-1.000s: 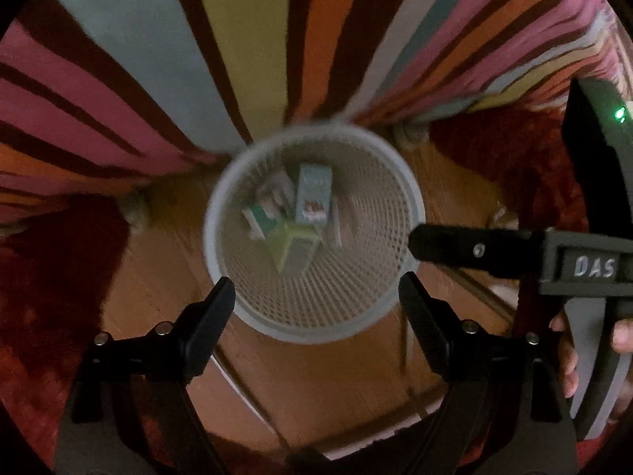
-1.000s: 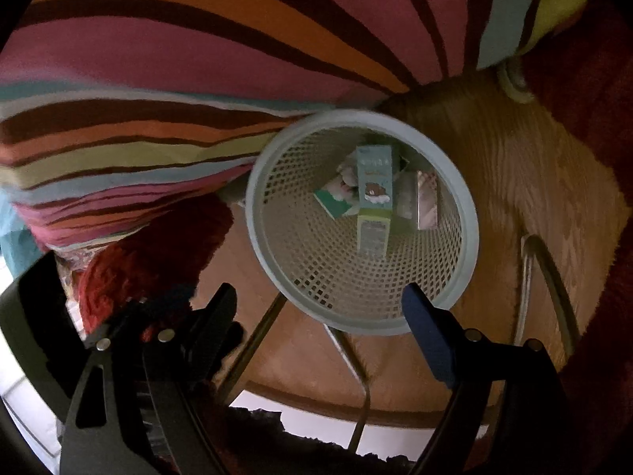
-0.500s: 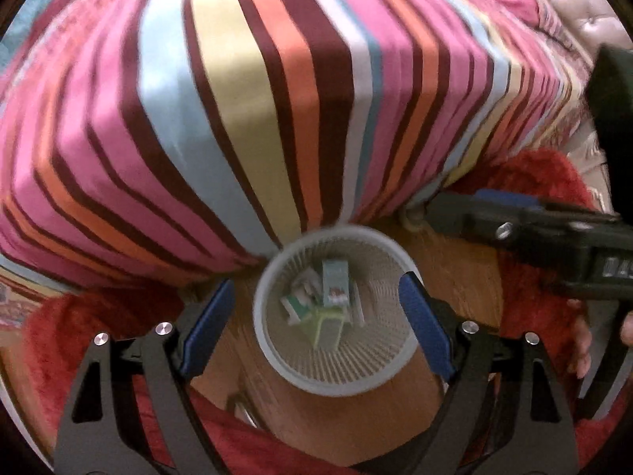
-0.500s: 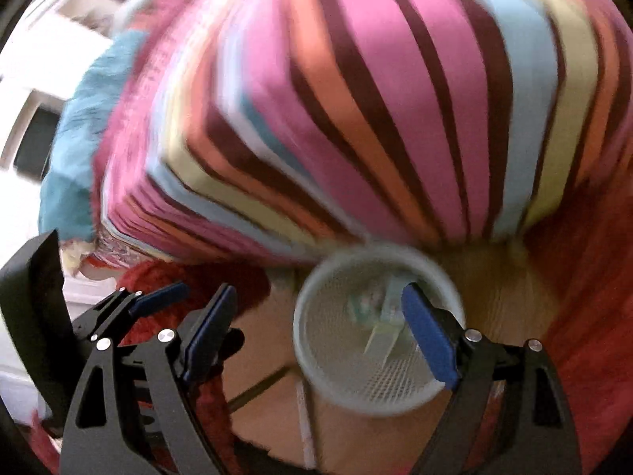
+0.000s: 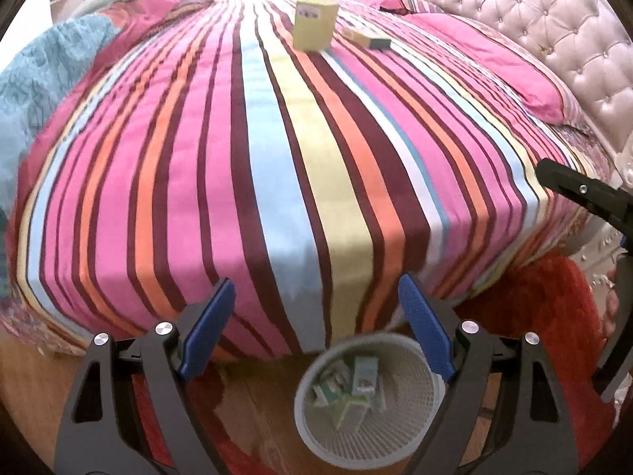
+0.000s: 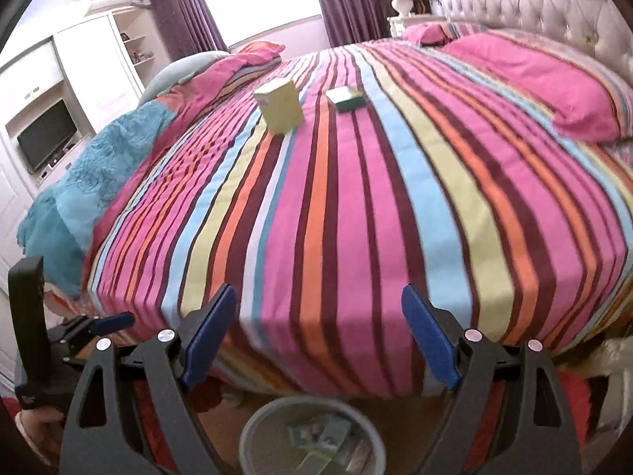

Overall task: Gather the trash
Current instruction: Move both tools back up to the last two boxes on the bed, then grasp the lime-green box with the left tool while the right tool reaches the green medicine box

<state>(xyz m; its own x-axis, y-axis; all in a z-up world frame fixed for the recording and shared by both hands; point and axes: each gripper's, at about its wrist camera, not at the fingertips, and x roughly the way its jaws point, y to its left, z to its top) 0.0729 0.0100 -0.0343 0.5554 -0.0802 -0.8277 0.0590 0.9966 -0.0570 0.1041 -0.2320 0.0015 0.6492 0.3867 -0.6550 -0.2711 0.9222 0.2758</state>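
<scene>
A yellow-green box stands upright far back on the striped bed. A flat green box lies just right of it. A white mesh trash basket sits on the wooden floor at the foot of the bed and holds several small cartons. My left gripper and my right gripper are both open and empty, above the basket and facing the bed. The right gripper also shows at the right edge of the left wrist view.
The striped bedspread fills the middle of both views. Pink pillows and a tufted headboard are at the right. A teal blanket lies at the left. A red rug covers the floor around the basket.
Both grippers have tilted up from looking down into the basket to facing across the bed. The basket has dropped to the bottom of both views, and the two boxes on the bed have come into sight.
</scene>
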